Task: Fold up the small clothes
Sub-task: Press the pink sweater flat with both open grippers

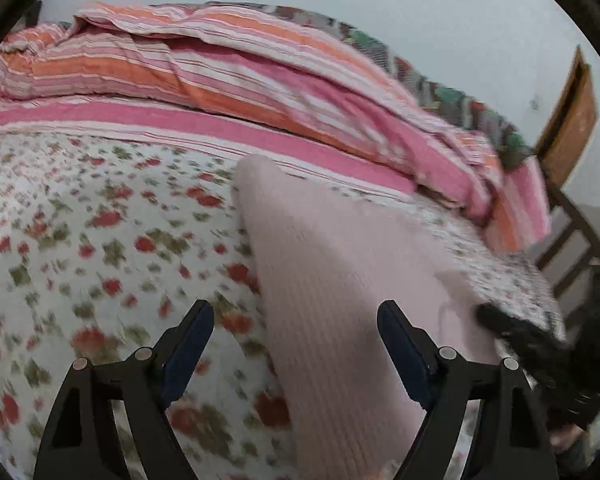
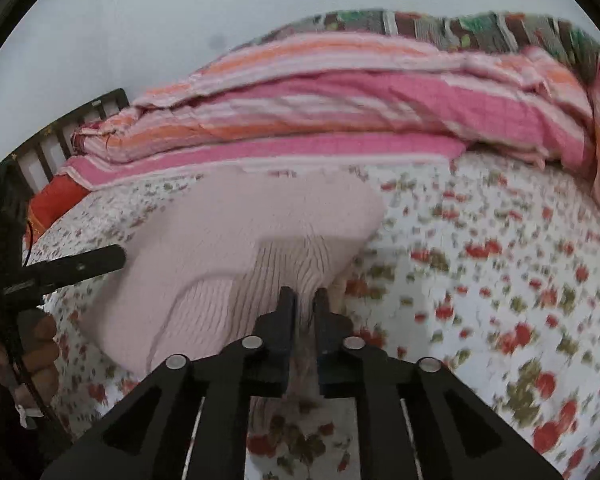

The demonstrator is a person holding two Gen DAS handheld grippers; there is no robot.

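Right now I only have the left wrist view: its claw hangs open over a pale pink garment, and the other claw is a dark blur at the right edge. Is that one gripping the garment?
Observer: Yes. In the right wrist view the right claw is pinched shut on the near edge of the pink garment, and ribbed fabric fans out from its tips.
Operator: Does the garment lie flat there?
Observer: It seems not. A raised flap runs from the claw and casts a shadow on the layer beneath.
Operator: Anything else I am missing?
Observer: An orange-red item sits at the bed's left end, beside dark slats.
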